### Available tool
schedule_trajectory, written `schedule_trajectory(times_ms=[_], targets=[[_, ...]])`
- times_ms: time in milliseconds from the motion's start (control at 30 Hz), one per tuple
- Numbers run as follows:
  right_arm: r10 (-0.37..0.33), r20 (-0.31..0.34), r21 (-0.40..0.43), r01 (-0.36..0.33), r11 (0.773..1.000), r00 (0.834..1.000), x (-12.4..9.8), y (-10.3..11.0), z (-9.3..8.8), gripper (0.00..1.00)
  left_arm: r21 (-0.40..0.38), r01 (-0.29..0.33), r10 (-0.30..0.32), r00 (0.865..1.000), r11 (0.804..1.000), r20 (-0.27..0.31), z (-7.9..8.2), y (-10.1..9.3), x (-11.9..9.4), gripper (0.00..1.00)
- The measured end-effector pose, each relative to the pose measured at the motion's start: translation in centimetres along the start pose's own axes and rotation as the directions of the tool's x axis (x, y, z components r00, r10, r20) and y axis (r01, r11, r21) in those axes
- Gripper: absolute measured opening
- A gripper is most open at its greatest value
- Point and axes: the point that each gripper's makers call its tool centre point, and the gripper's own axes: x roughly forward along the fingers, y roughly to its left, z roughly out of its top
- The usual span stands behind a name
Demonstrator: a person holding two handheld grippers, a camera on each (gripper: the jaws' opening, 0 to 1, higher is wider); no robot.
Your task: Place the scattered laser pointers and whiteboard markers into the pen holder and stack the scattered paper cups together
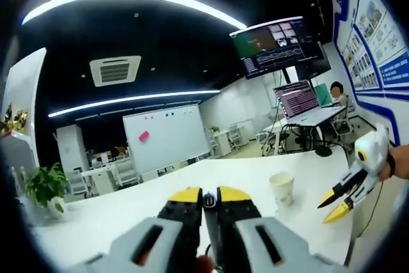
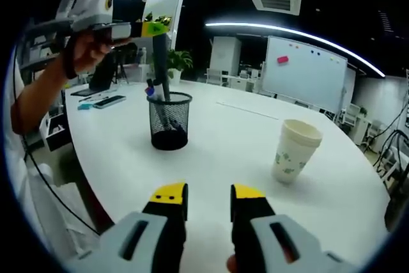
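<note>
A black mesh pen holder [image 2: 169, 123] stands on the white table [image 2: 217, 139] with a blue-capped marker [image 2: 151, 91] in it. My left gripper [image 2: 153, 28] hovers above the holder, shut on a long black marker [image 2: 161, 62] that hangs upright, its lower end dipping inside the rim. In the left gripper view the marker's round end [image 1: 209, 201] shows between the shut yellow tips of the left gripper [image 1: 209, 195]. A stack of paper cups [image 2: 294, 150] [image 1: 282, 188] stands to the right of the holder. My right gripper [image 2: 209, 197] [image 1: 342, 202] is open with nothing in it, low over the table.
A person's hand [image 2: 89, 49] holds the left gripper. A keyboard and small items [image 2: 105, 100] lie at the table's far left. The table edge [image 2: 96, 190] curves close by. A laptop [image 1: 300, 100], a whiteboard [image 1: 166, 135] and a plant [image 1: 41, 183] stand beyond.
</note>
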Motion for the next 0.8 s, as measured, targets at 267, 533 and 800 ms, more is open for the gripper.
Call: schedule_trajectory(times_ms=[267, 533, 800], targets=[[0.005, 0.0, -0.008, -0.005, 1.0, 1.0, 0.2, -0.1, 0.2, 0.27, -0.013, 0.0, 0.0, 1.0, 1.0, -0.017, -0.8, 0.2, 0.1, 0.1], [0.0, 0.014, -0.017, 0.0, 1.0, 1.0, 0.0, -0.4, 0.9, 0.27, -0.042, 0.005, -0.007, 0.999, 0.999, -0.036, -1.4, 0.6, 0.3, 0.1], [0.012, 0.01, -0.014, -0.012, 1.0, 1.0, 0.4, 0.0, 0.7, 0.27, -0.054, 0.005, -0.009, 0.998, 0.999, -0.06, -2.3, 0.5, 0.3, 0.1]])
